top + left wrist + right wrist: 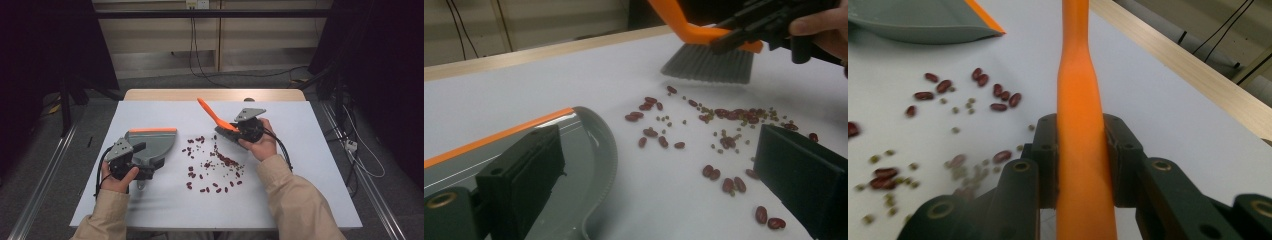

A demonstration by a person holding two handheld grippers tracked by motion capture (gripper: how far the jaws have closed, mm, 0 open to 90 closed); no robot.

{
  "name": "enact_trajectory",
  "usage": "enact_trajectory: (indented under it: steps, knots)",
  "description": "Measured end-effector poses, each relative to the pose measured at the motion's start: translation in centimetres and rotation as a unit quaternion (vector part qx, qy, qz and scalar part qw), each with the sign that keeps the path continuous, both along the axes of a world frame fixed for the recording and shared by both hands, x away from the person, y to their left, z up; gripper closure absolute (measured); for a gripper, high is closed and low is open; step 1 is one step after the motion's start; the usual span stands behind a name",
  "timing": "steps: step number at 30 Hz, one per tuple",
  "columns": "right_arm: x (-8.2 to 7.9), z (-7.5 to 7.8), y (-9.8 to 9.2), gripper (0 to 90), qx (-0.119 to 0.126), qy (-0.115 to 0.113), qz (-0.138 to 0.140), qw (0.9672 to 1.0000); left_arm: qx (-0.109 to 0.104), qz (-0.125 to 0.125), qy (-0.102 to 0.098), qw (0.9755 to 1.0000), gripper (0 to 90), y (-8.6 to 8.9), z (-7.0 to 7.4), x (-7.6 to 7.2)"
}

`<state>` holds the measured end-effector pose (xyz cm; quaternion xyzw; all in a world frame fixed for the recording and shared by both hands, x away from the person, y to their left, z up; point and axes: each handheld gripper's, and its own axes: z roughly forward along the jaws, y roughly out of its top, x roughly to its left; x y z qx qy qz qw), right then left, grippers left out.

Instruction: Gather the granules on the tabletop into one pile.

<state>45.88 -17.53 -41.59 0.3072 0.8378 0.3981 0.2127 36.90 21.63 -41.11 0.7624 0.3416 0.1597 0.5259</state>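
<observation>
- Right gripper [234, 131]: fingers [1048, 150] clamped on the orange handle of the brush [216, 116]; grey bristles sit just above the white surface [300, 190].
- Left gripper [142, 161]: at the grey dustpan [152, 142] with the orange lip; from these views I cannot tell if its fingers [524, 175] grip it.
- Red beans [212, 167] and small green ones scattered between dustpan and brush.

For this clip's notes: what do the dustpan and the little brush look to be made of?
The dustpan looks like grey moulded plastic with a smooth, slightly glossy face, and an orange strip, possibly rubber, runs along its lip. The brush has an orange handle of seamless, slightly glossy plastic, clamped in the right gripper. Its grey bristles look like fine synthetic fibre, though that is hard to confirm.
</observation>
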Motion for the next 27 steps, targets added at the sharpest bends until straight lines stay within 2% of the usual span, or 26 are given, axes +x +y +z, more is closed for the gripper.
enact_trajectory:
  steps: [7, 11, 13, 15, 18, 27]
  knots:
    - [3.0, -0.6, 1.4, 71.4, 0.002, -0.014, 0.003, 0.9999, -0.001, 0.005, 0.001, 1.0, 5.6, 0.1, -0.1, 0.1]
    - [3.9, -1.0, 2.5, 71.4, -0.009, -0.024, 0.012, 0.9996, 0.001, 0.005, 0.004, 1.0, 5.6, 0.0, -0.1, 0.2]
    - [4.0, -1.4, 3.2, 71.4, -0.004, -0.017, 0.022, 0.9996, 0.002, 0.006, 0.004, 1.0, 5.6, 0.0, -0.1, 0.1]
    - [3.7, -1.5, 3.8, 71.3, -0.01, -0.02, 0.037, 0.9991, 0.002, 0.006, 0.003, 1.0, 5.6, 0.1, -0.1, 0.1]
    - [3.0, -1.4, 4.3, 71.3, -0.036, -0.023, 0.063, 0.9971, 0.002, 0.005, 0.004, 1.0, 5.6, 0.1, -0.1, 0.0]
    - [0.6, -1.0, 4.4, 71.2, -0.046, -0.016, 0.111, 0.9926, 0.0, 0.007, 0.004, 1.0, 5.6, 0.5, -0.1, 0.1]
